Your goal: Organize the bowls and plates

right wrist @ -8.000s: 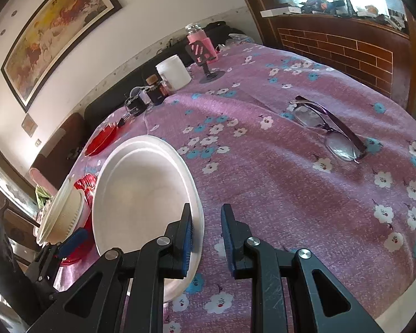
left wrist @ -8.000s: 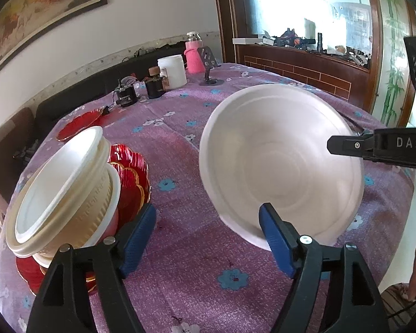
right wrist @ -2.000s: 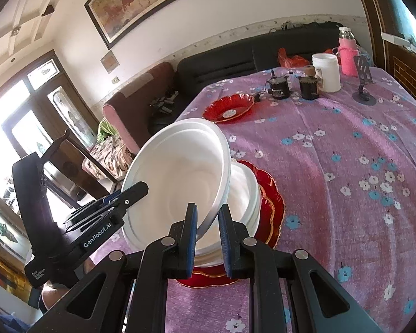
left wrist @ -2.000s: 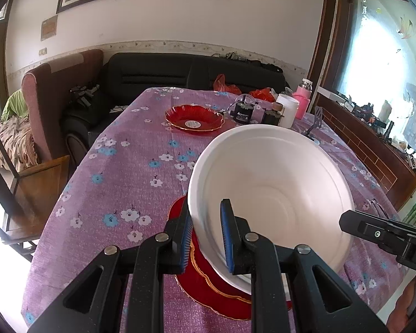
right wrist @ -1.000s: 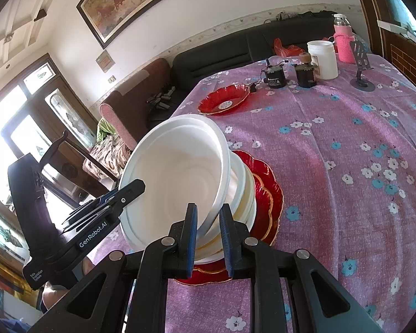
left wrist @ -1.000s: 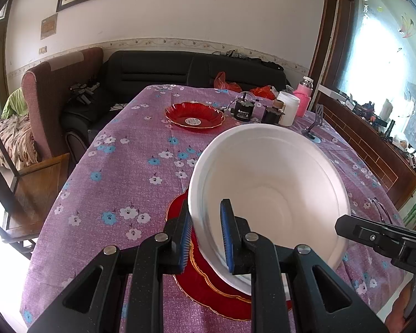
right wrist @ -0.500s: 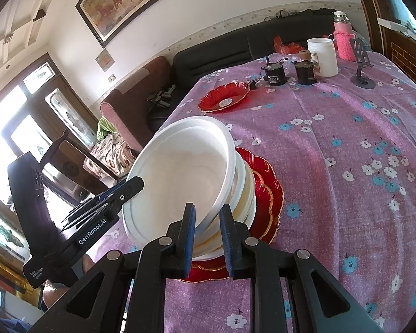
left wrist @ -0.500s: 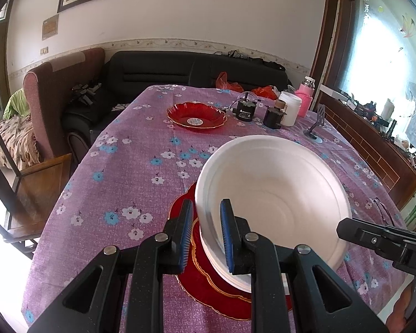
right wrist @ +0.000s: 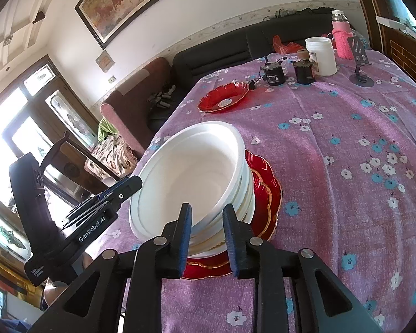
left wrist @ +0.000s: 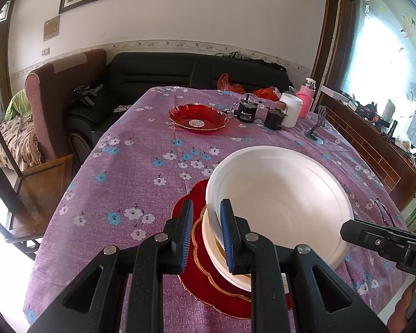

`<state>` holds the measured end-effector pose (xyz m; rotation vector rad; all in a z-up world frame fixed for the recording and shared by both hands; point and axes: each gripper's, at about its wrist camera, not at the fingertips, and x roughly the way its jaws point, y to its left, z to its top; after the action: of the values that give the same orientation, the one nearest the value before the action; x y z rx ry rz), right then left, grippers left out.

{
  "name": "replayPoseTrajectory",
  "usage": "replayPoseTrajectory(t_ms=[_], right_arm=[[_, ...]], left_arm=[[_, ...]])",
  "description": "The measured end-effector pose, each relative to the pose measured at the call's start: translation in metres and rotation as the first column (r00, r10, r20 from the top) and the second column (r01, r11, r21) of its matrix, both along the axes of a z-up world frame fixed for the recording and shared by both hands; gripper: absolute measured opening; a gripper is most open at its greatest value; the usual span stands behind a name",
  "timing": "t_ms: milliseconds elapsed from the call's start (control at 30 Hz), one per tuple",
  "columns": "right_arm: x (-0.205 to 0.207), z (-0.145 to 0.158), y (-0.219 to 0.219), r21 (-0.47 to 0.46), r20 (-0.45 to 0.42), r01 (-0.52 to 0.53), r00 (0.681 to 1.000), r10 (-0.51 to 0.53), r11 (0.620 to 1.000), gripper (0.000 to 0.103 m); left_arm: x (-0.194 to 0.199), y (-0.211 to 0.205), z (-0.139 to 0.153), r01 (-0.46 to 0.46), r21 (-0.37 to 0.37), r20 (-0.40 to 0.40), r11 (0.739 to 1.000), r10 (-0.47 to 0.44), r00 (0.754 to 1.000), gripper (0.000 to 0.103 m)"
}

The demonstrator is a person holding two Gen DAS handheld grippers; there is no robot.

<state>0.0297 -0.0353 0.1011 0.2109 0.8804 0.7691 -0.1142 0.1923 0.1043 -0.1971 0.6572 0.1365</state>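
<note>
Left tool [left wrist: 206, 231]: blue-padded fingers parted, set either side of the near rim of the top bowl; whether the pads touch the rim cannot be told.
Right tool [right wrist: 206, 227]: fingers parted, straddling the opposite rim of the same bowl; contact also unclear.
Top bowl [left wrist: 280, 202]: large, white, sitting tilted in the stack.
Bowl stack [right wrist: 244, 194]: several white bowls nested, resting on the red plates.
Red plates [right wrist: 269, 194]: scalloped, gold-edged, stacked flat on the bench beneath the bowls.
Far plate [left wrist: 198, 117]: a single red plate, well apart from the stack, toward the far end of the bench.
Bench [left wrist: 141, 172]: covered by a purple cloth with blue and white flowers.
Far end of bench: white jar [left wrist: 290, 109], pink bottle [left wrist: 305, 101], two small dark containers just beside the jar, and a phone stand [left wrist: 316, 127].
Beyond the bench: black sofa [left wrist: 180, 75] against the wall, brown armchair [left wrist: 55, 97] to its left.
</note>
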Motion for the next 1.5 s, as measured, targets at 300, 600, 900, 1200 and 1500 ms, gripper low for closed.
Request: replayPoseTrajectory(t_ms=[300, 600, 900, 1200, 1500], right_arm=[[-0.004, 0.003, -0.007, 0.013, 0.001, 0.007, 1.0, -0.007, 1.0, 0.034], [-0.012, 0.004, -0.018, 0.012, 0.014, 0.023, 1.0, -0.024, 1.0, 0.035], [-0.019, 0.002, -0.027, 0.023, 0.011, 0.031, 0.999, -0.031, 0.999, 0.036], [-0.034, 0.001, -0.033, 0.037, 0.016, 0.032, 0.999, -0.032, 0.999, 0.041], [-0.052, -0.004, -0.037, 0.043, 0.015, 0.029, 0.999, -0.03, 0.999, 0.042]], left_arm=[[-0.002, -0.001, 0.002, -0.006, 0.004, 0.005, 1.0, 0.006, 1.0, 0.019], [-0.008, -0.005, 0.002, -0.013, 0.026, 0.005, 1.0, 0.012, 1.0, 0.02], [-0.018, -0.016, 0.0, -0.015, 0.061, 0.003, 0.998, 0.015, 1.0, 0.02], [-0.034, -0.025, -0.005, -0.017, 0.089, -0.001, 0.996, 0.017, 1.0, 0.023], [-0.049, -0.029, -0.008, -0.022, 0.098, 0.0, 0.995, 0.022, 1.0, 0.029]])
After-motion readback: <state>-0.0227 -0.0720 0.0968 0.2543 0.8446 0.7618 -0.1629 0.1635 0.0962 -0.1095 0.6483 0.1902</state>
